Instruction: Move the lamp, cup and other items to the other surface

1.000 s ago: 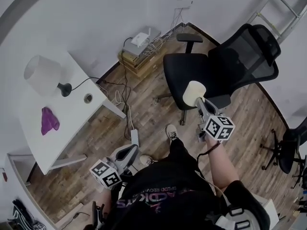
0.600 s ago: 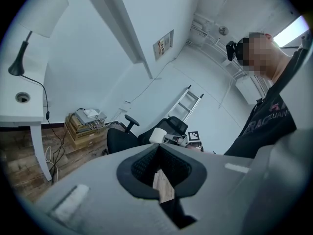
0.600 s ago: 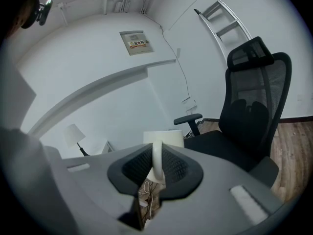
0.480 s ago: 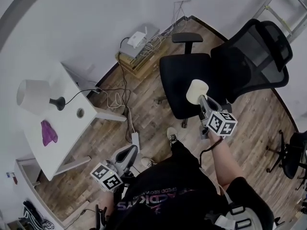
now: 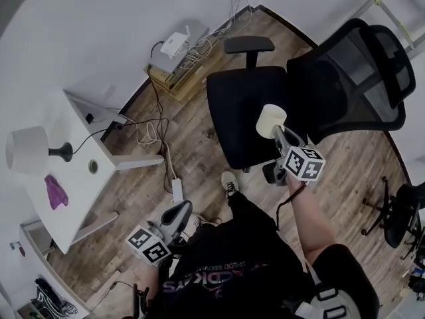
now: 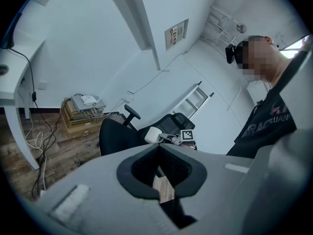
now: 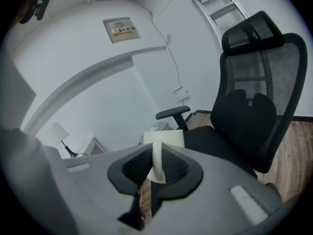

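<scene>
- Right gripper: jaws pinched narrowly on the handle of the cup, held above the office chair.
- Left gripper: jaws together, empty.
- Lamp: on the white desk.
- Step, as judged: cup in transit; next, level carriage to the receiving surface, unseen here.
</scene>
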A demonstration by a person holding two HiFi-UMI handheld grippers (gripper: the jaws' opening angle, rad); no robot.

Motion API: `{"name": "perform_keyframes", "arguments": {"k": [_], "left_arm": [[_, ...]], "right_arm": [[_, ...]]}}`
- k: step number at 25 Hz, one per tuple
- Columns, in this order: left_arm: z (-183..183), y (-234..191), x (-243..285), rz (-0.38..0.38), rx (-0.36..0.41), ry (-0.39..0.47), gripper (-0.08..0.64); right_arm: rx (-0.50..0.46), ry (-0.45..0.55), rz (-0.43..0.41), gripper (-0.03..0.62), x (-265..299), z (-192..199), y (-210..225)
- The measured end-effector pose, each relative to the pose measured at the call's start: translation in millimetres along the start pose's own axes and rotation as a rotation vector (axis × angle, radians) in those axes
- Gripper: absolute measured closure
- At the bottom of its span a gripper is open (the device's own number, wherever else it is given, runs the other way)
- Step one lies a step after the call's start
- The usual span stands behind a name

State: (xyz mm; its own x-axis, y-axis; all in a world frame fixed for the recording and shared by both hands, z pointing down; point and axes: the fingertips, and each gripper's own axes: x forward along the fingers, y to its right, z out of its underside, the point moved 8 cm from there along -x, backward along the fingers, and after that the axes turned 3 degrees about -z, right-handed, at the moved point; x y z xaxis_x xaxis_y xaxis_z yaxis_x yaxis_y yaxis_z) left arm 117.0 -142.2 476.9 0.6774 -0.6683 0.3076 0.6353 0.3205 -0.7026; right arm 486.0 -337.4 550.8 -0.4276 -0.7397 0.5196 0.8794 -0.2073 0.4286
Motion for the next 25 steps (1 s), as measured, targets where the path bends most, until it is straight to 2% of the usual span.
{"name": "perform_keyframes", "arguments": {"k": [4,8,16,22,25], "left_arm": [[0,4,24,-0.006,-0.011,-0.032,0.56],[-4,2,37,-0.047,-0.019,-0.035,0.56],[0,5,29,-0.147,-0.063,-0.038,0.56],[15,5,16,-0.222,-0.104,-0.042,0.56],[21,5,16,-0.244,-0.126,-0.046,0.56]], "right_arm": [[0.007,-0.055,0.02,0.545,28,-1,27],[0.01,-0.097,0.036,0.546,61,-6,54],[-0.009,-0.172,0.098,0.546,121,-2,93],[0.06,-0.241,0.17,0.545,170,14,128],[0.057,-0.281,0.199,0.545,189,20,139]]}}
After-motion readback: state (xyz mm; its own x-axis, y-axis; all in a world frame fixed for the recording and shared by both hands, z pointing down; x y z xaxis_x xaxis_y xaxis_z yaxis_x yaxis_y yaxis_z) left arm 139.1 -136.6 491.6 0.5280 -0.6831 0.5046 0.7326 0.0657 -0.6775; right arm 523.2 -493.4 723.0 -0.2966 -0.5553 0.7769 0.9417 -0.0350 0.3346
